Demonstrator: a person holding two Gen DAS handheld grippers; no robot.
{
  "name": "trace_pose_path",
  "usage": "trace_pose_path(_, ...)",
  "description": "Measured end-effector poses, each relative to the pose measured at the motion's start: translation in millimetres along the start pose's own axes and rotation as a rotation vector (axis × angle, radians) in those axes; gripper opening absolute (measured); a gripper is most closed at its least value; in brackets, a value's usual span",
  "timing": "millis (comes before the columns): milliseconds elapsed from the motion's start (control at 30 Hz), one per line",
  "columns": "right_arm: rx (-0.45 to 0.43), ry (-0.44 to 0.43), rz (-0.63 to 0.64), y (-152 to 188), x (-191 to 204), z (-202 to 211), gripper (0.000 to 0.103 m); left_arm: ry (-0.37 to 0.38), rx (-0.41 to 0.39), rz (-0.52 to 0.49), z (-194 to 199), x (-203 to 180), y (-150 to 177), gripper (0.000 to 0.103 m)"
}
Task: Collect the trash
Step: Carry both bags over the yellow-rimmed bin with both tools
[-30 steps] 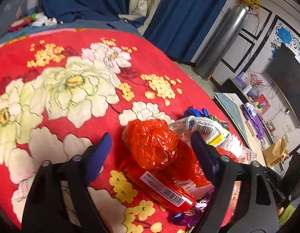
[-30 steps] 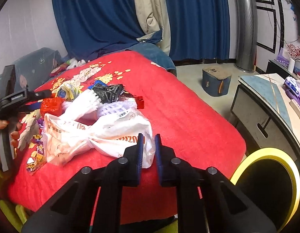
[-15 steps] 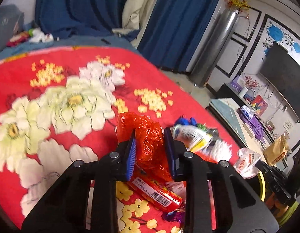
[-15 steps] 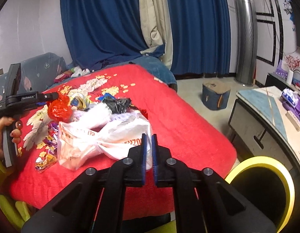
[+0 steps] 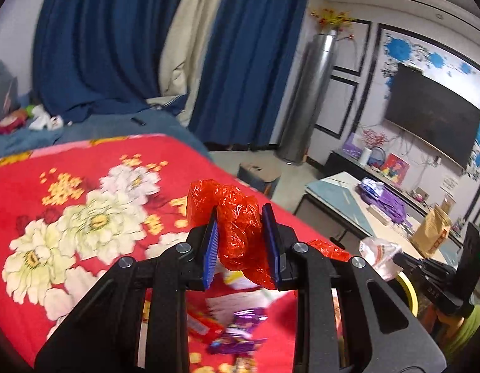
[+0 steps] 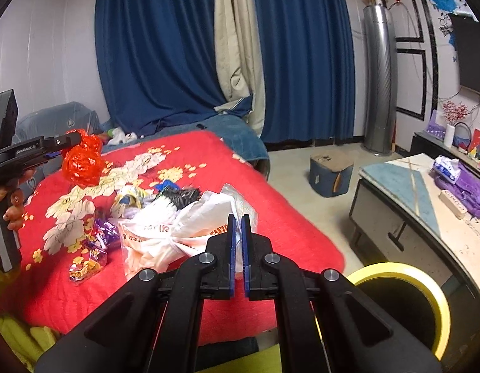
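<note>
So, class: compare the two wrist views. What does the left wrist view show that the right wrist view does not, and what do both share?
Only the left wrist view: the full dark TV screen and the left gripper close up, shut on the red plastic bag.
Only the right wrist view: the yellow-rimmed bin and the hand holding the left gripper.
Both: the red floral blanket, blue curtains and silver column.

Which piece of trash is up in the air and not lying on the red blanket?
The crumpled red plastic bag, pinched in the left gripper. The white plastic bag and purple wrapper lie on the blanket.
</note>
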State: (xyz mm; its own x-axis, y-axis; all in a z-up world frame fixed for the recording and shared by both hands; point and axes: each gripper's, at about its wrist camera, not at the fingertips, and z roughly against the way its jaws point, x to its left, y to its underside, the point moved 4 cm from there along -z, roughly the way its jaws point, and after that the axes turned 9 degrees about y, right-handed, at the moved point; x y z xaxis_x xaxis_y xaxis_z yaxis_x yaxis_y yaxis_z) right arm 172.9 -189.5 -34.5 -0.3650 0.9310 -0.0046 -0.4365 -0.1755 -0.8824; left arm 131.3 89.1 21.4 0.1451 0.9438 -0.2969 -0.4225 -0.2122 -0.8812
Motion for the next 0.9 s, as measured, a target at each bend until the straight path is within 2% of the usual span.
trace_pose_path(467, -0.043, 0.156, -0.086, -6.6, -62.3, 44.3, 0.004, 0.118, 0.061, -0.134, -34.8, -91.3, 10.9, 0.02)
trace_pose_path(667, -0.03, 0.235, -0.148, 8.8, -101.9, 57.0, 0.004, 0.167, 0.102, -0.186, -62.7, -130.3, 20.1, 0.02)
trace_pose_path(900, 0.002, 0.373, -0.155, 43.5, -143.1, 71.3, 0.004, 0.214, 0.175, -0.242, -96.3, -169.7, 41.8, 0.02)
